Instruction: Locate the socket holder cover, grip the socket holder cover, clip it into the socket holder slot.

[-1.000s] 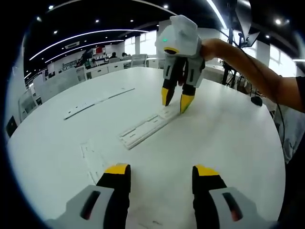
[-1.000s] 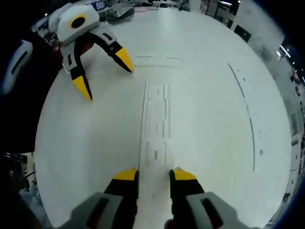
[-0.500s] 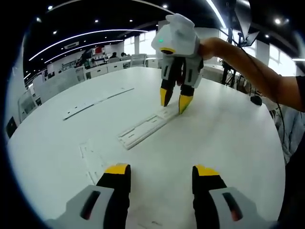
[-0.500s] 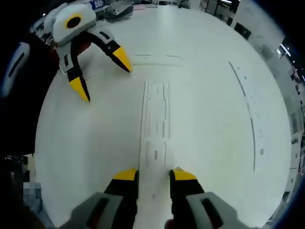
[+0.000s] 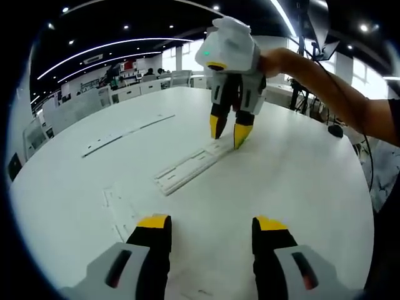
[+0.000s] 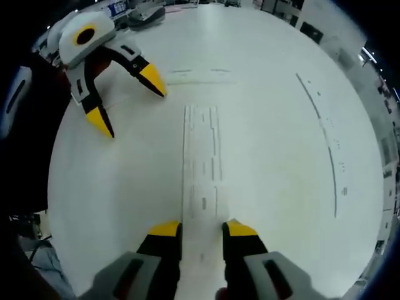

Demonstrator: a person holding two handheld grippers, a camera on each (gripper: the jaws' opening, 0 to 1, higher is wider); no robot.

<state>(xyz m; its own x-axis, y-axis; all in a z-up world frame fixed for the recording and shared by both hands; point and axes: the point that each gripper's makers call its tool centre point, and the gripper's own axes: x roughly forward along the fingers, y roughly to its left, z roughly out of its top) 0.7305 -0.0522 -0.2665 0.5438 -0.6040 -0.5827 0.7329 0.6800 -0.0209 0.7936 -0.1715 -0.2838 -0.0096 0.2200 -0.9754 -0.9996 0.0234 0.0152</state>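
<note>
A long white slotted strip [image 5: 187,169], the socket holder part, lies flat on the round white table [image 5: 300,181]. In the right gripper view the strip [image 6: 201,169] runs straight away from me, and its near end sits between the narrowed jaws of my right gripper [image 6: 203,229], which looks shut on it. The left gripper view has that right gripper [image 5: 228,132] tips down at the strip's far end. My left gripper [image 5: 211,224] hovers open over bare table with nothing between its jaws. From the right gripper view the left gripper [image 6: 125,101] is spread wide, left of the strip.
A thin white strip [image 5: 125,132] lies further off on the table, at the right [image 6: 328,144] in the right gripper view. A flat pale piece [image 5: 119,209] lies near my left jaw. A person's arm [image 5: 325,87] reaches in. A small dark object [image 5: 337,131] sits at the table's edge.
Both views have shifted slightly with the hands. The right gripper's body has tipped a little to the left over the strip's end. Jaw gaps look the same.
</note>
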